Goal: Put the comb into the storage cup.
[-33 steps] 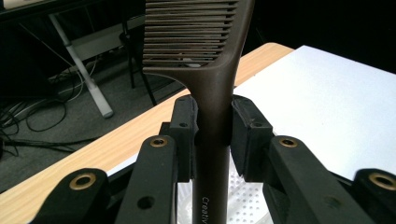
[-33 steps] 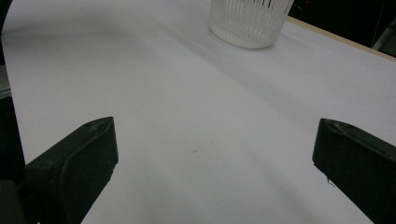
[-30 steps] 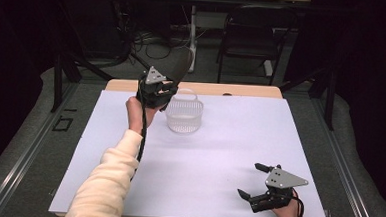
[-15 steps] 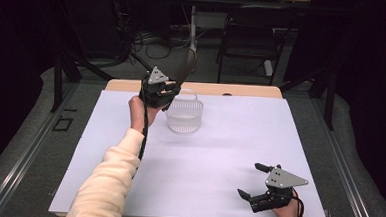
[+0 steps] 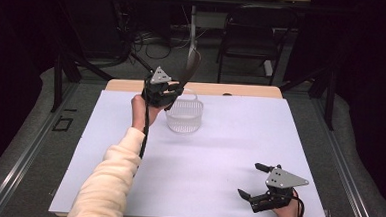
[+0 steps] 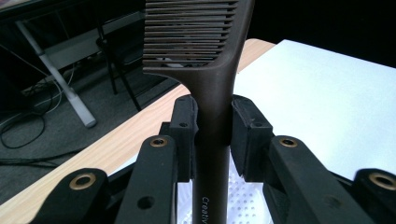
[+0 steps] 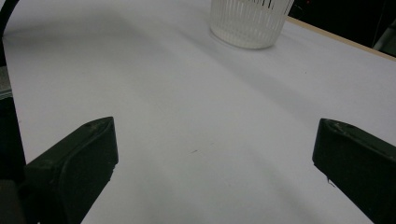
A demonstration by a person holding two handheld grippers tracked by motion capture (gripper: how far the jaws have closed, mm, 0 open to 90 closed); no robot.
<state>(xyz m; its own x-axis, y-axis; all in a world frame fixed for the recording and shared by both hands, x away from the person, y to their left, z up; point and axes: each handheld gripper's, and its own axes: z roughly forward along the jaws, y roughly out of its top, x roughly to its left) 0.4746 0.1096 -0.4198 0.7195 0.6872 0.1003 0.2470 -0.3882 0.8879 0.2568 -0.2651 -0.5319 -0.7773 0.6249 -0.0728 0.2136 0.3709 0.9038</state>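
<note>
A person at a white-topped table (image 5: 218,155) held a dark brown comb (image 6: 212,93) clamped by its handle in the left gripper (image 5: 169,93), the toothed end rising up and away past the far edge of the table. In the left gripper view, both black pads pressed on the handle just below the teeth. The gripper hung at the far left part of the table, just beside and partly above a small clear ribbed basket (image 5: 184,116), which stood close to the far edge, where a strip of bare wood (image 5: 242,90) showed beyond the white surface. The cream sleeve (image 5: 109,179) of the left arm reached in from the near edge.

The right gripper (image 5: 255,181) sat low near the table's near right corner, its jaws spread wide with nothing between them, well apart from the basket. In the right gripper view, a broad, bare stretch of white surface lay between those jaws and the basket (image 7: 250,21). Around the table lay grey floor, with a black chair (image 5: 250,36) and table legs in the dark beyond the far edge.
</note>
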